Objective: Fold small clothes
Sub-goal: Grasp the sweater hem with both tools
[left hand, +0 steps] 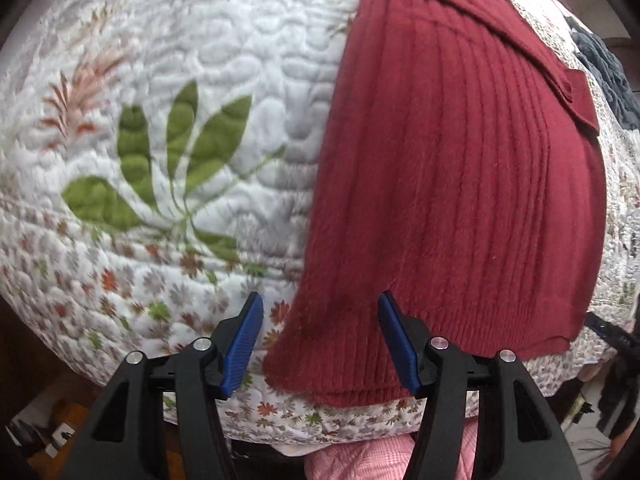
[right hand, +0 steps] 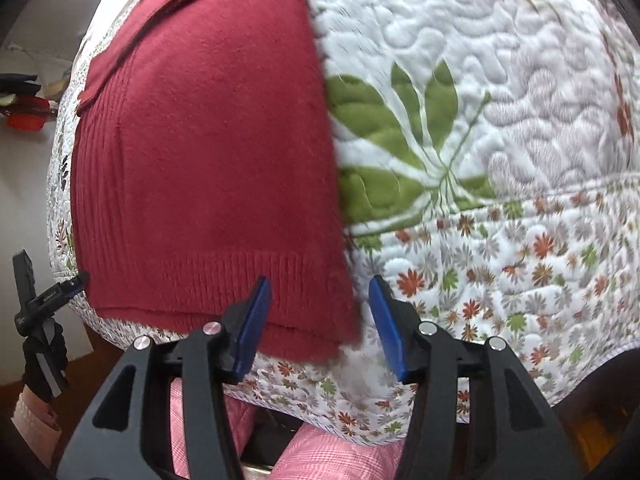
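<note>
Now we hold both tools low at the near edge of the bed, each pointing forward over the floral quilt [left hand: 168, 80]. Our left tool [left hand: 320, 340] has its blue fingers [left hand: 244, 344] spread wide, straddling the near left corner of the red knit sweater [left hand: 460, 184]; the fingers sit on either side of the hem, but we cannot tell whether they touch the fabric. Our right tool [right hand: 320, 324] is likewise spread, its blue fingers [right hand: 252, 328] framing the sweater's [right hand: 208, 152] near right corner, with the ribbed hem passing between them. The sweater lies flat on the quilt [right hand: 500, 100], folded lengthwise into a long panel, a sleeve laid across its far end. In the right wrist view the left tool shows small at the sweater's far corner. Pink checked fabric [right hand: 332, 456] on our lap shows beneath both tools. A dark grey cloth [left hand: 612, 76] lies at the quilt's far right edge.
</note>
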